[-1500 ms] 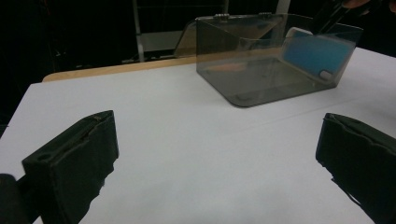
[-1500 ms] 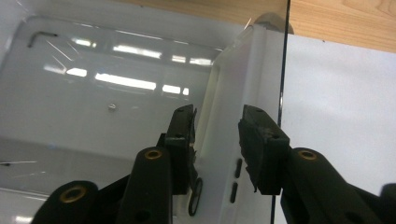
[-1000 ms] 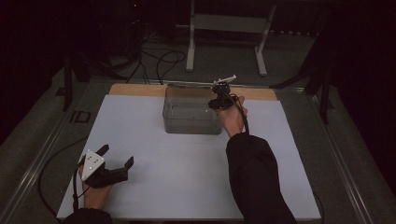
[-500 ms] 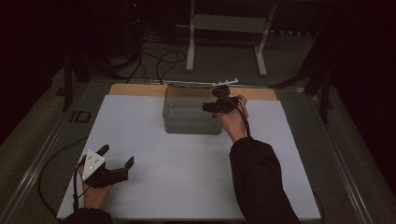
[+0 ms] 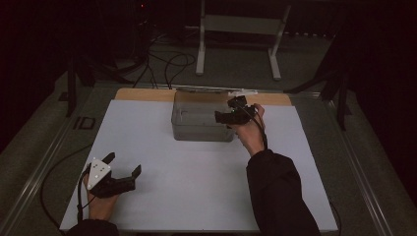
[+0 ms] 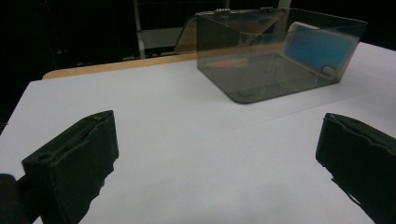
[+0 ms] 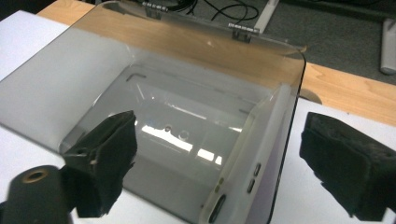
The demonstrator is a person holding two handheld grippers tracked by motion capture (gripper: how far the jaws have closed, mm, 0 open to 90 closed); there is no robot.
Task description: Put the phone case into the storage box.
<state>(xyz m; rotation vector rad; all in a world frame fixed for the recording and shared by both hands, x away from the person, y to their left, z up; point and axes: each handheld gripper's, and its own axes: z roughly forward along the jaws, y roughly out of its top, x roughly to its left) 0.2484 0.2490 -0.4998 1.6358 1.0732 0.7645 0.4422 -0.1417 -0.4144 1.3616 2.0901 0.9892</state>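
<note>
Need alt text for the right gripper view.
A phone with a white edge leans upright inside a clear smoky plastic box with its hinged lid open. The right gripper has its black jaws wide open around the phone, not touching it.

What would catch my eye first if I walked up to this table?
Probably the smoky clear plastic box at the far middle of the white table, its hinged lid open. A phone with a blue back leans on edge against the box's right wall. The right gripper sits at that wall; its jaws have just been opening and stand wide with the phone between them, unpressed. The left gripper rests open near the table's front left.
</note>
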